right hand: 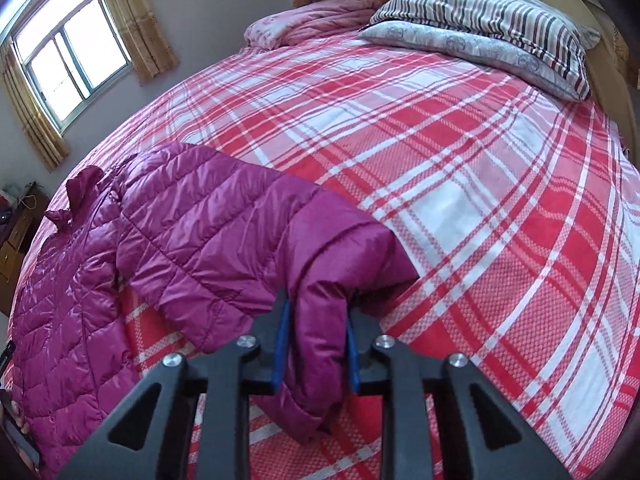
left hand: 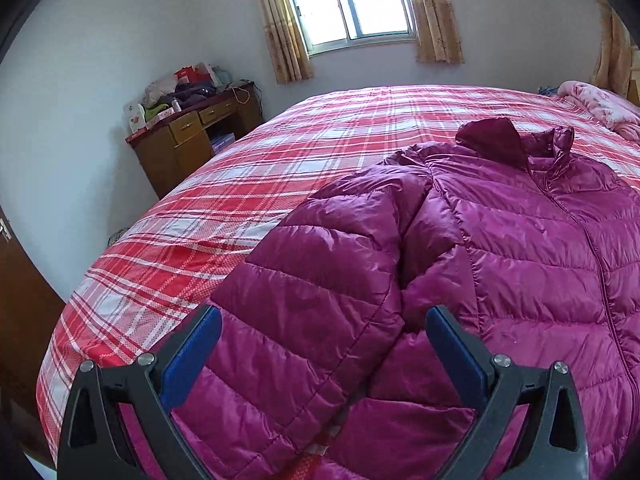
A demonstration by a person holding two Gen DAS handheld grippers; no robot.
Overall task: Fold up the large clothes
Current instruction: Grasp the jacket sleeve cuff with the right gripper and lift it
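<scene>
On the red-and-white plaid bed (left hand: 248,184), one magenta puffer jacket (left hand: 528,240) is lying front up, its long axis running from the near edge toward the far wall, collar (left hand: 552,144) pointing away toward the window (left hand: 348,0). Its two sleeves are spreading to either side. The left gripper (left hand: 322,328) is hovering wide apart over the left sleeve (left hand: 320,280), its blue pads (left hand: 192,356) straddling the fabric without pinching it. The right gripper (right hand: 316,328) is clamping the cuff of the right sleeve (right hand: 248,232), lifting it slightly. Two pillows (right hand: 500,40) are stacked at the far right, beside one pink blanket (right hand: 304,20). One cluttered wooden desk (left hand: 192,132) is standing far left.
</scene>
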